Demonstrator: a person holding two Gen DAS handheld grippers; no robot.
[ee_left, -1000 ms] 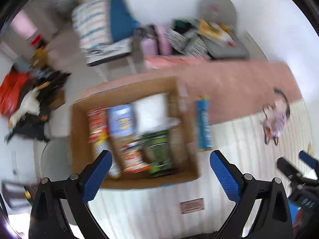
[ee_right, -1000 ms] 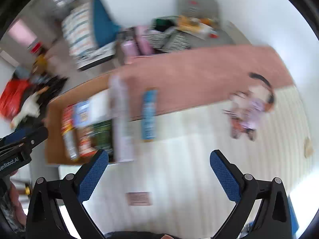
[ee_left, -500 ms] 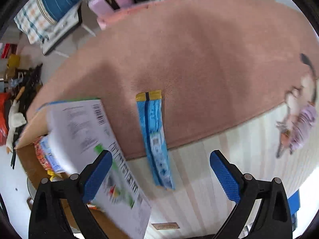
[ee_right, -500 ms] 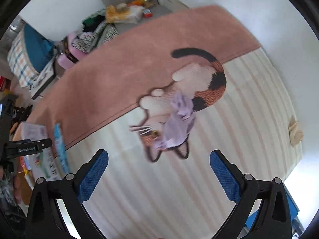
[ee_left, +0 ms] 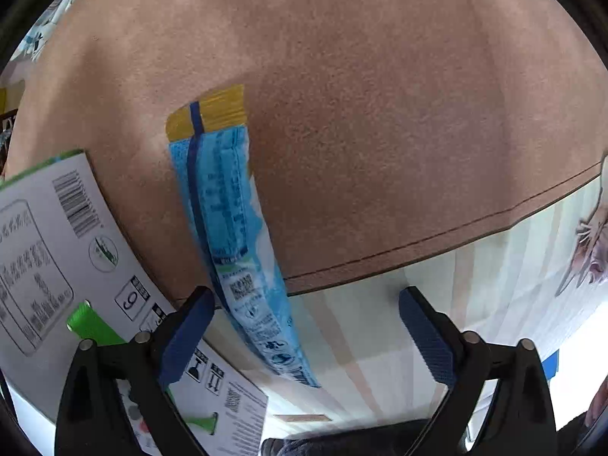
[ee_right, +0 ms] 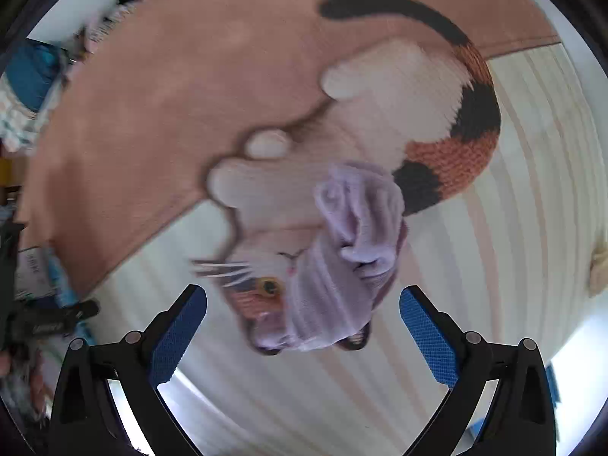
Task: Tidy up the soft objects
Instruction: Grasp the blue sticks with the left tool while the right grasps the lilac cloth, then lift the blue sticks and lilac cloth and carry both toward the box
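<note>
A long blue soft packet with a yellow end (ee_left: 235, 235) lies on the rug, across the seam between its pink part and its striped part. My left gripper (ee_left: 304, 338) is open and hangs just above the packet's near end, which lies between the fingers. A crumpled lilac cloth (ee_right: 342, 266) lies on the cat picture of the rug (ee_right: 380, 114). My right gripper (ee_right: 302, 336) is open and empty, just above and in front of the cloth.
A white printed flap of the cardboard box (ee_left: 49, 250) stands at the left, next to the packet. The left gripper (ee_right: 49, 326) shows at the right view's left edge. A small beige patch (ee_right: 598, 269) lies at the rug's right edge.
Both grippers have dropped low and moved forward. The left one went from above the box to the blue packet. The right one swung right to the lilac cloth. Both stayed open.
</note>
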